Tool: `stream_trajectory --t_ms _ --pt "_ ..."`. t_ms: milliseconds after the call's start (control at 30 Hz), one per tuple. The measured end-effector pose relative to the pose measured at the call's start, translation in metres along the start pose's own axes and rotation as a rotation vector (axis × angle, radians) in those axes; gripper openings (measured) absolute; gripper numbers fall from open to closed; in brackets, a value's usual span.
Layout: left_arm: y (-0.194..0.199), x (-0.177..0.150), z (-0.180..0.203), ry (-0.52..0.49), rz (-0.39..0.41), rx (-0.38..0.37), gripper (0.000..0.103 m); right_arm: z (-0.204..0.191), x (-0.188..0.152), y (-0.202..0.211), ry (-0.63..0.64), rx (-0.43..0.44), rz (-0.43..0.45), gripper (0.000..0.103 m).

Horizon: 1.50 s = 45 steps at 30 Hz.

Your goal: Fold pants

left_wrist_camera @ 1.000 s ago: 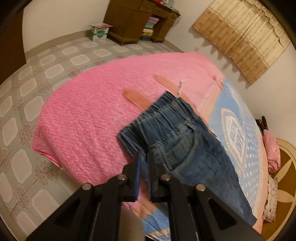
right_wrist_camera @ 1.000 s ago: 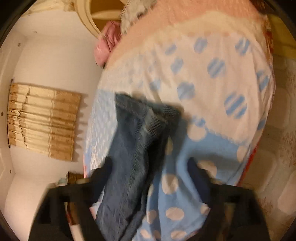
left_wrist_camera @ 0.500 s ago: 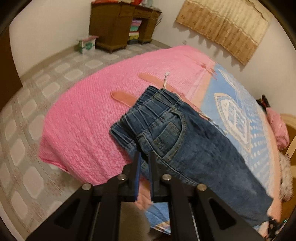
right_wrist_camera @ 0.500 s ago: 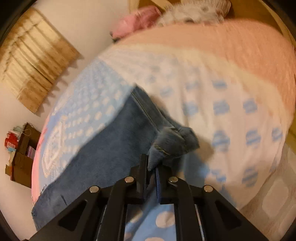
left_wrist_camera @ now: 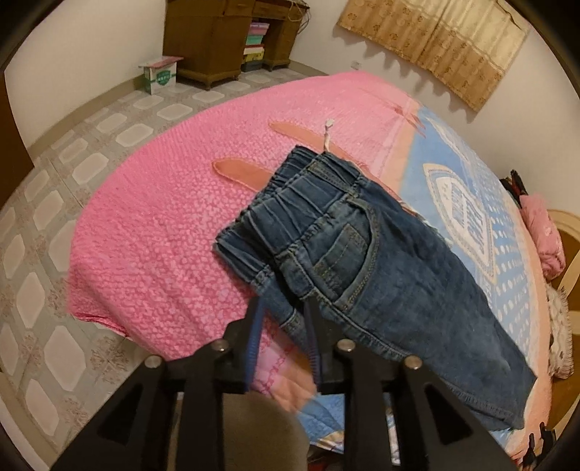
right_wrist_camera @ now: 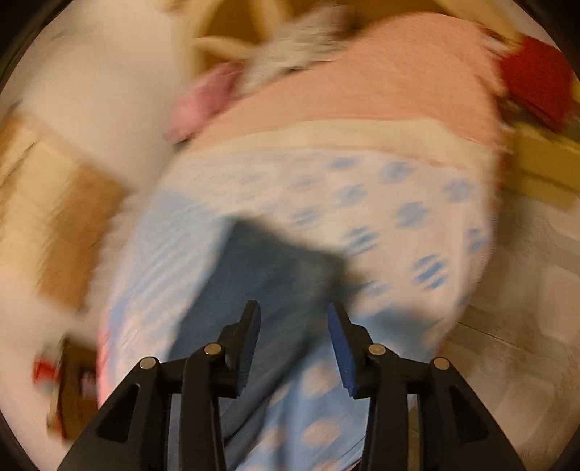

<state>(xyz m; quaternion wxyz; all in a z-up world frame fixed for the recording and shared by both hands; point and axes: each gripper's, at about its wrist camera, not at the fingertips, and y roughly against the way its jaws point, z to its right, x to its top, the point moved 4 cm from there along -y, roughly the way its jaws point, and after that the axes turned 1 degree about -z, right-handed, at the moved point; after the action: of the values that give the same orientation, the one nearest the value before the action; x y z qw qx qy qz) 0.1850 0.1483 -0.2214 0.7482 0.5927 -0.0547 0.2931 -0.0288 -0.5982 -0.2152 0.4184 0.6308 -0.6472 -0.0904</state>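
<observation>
Blue denim pants (left_wrist_camera: 362, 261) lie flat on the bed, waistband toward the pink end, legs running to the lower right. My left gripper (left_wrist_camera: 284, 308) is open, its fingers parted at the near waistband corner, denim between them but not clamped. In the blurred right wrist view the leg end of the pants (right_wrist_camera: 275, 268) lies on the dotted blue sheet. My right gripper (right_wrist_camera: 293, 311) is open just above it, holding nothing.
The bed has a pink blanket (left_wrist_camera: 163, 217) and a blue-and-white sheet (left_wrist_camera: 464, 210). A pink pillow (left_wrist_camera: 543, 235) lies by the headboard. A wooden desk (left_wrist_camera: 224, 32) and a small box (left_wrist_camera: 159, 74) stand on the tiled floor beyond the bed.
Both grippers were shut on the pants and have opened. The pants have dropped flat onto the bed. The right gripper is moving, so its view is blurred.
</observation>
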Motion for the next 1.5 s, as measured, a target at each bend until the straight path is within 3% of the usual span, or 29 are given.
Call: stream_trajectory --t_ms 100,233,333,400,533,700,900,967,1033,1067,1200,1233,1367,1433,1500 --pt "-0.014 0.005 0.005 0.006 -0.033 -0.034 0.026 -0.06 -0.06 0.002 0.001 0.237 -0.159 0.064" --pt "-0.034 0.011 0.003 0.092 -0.088 -0.089 0.028 -0.131 -0.151 -0.03 -0.032 0.436 -0.389 0.066" --pt "-0.041 0.011 0.002 0.125 -0.093 -0.104 0.028 -0.175 -0.231 -0.07 0.019 0.462 -0.544 0.066" --pt "-0.05 0.01 0.001 0.128 -0.118 -0.093 0.028 -0.186 -0.271 -0.1 -0.027 0.463 -0.621 0.066" --pt "-0.061 0.008 -0.003 0.159 -0.141 -0.117 0.028 -0.179 -0.318 -0.121 -0.037 0.389 -0.676 0.064" --pt "-0.071 0.012 -0.004 0.169 -0.147 -0.143 0.028 -0.16 -0.319 -0.142 -0.11 0.339 -0.665 0.043" --pt "-0.072 0.008 -0.006 0.206 -0.143 -0.176 0.032 -0.164 -0.315 -0.157 -0.176 0.325 -0.622 0.042" --pt "-0.069 0.006 -0.01 0.219 -0.144 -0.193 0.033 -0.179 -0.318 -0.155 -0.103 0.299 -0.605 0.041" --pt "-0.066 0.005 -0.013 0.222 -0.147 -0.201 0.033 -0.192 -0.317 -0.144 0.039 0.288 -0.596 0.007" --pt "-0.064 0.004 -0.014 0.221 -0.147 -0.201 0.033 -0.197 -0.316 -0.138 0.085 0.293 -0.589 0.004" --pt "-0.054 0.006 -0.019 0.211 -0.129 -0.198 0.036 -0.208 -0.305 -0.107 0.159 0.374 -0.561 0.004" --pt "-0.054 0.006 -0.019 0.21 -0.127 -0.197 0.043 -0.207 -0.303 -0.1 0.166 0.389 -0.559 0.004" --pt "-0.061 0.011 -0.013 0.239 -0.131 -0.21 0.056 -0.193 -0.308 -0.091 0.111 0.429 -0.599 0.004" --pt "-0.065 0.015 -0.006 0.242 -0.13 -0.221 0.07 -0.188 -0.314 -0.092 0.116 0.418 -0.602 0.004" --pt "-0.071 0.02 -0.004 0.258 -0.138 -0.228 0.074 -0.193 -0.317 -0.096 0.108 0.409 -0.608 0.004"
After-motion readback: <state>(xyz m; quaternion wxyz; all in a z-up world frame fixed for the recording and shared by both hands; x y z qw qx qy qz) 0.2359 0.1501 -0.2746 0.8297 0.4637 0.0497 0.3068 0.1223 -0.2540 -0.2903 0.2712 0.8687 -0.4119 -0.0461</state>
